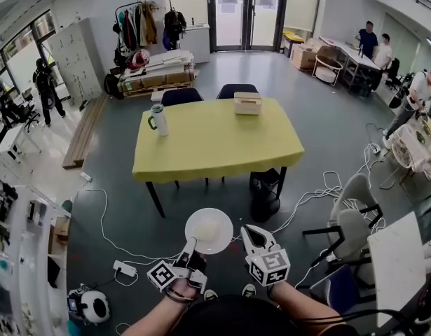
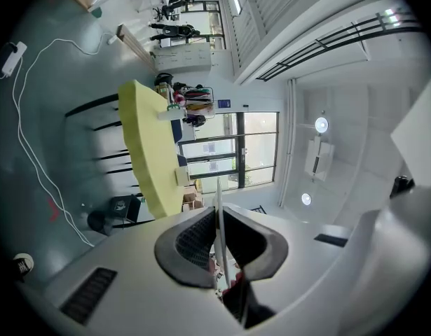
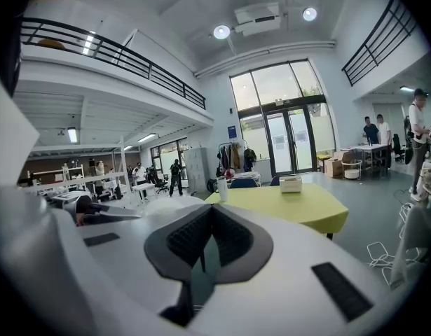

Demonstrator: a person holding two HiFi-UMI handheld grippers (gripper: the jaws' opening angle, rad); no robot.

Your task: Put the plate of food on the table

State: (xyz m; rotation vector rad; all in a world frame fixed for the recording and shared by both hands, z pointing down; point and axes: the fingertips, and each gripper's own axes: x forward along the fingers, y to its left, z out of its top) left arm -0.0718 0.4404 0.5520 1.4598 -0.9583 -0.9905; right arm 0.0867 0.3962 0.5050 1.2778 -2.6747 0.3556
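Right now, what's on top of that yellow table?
A white cup with a green handle and a pale box stand on the yellow table. Its cloth covers the tabletop itself.

Daylight pours through the glass doors [image 1: 247, 12] behind the yellow table [image 1: 215, 149], so the room is bright and even, with soft shadow under it. Ceiling lamps [image 3: 222, 31] glare above it. My wide views bend and darken at the rims; the table's legs smear in my left gripper view.
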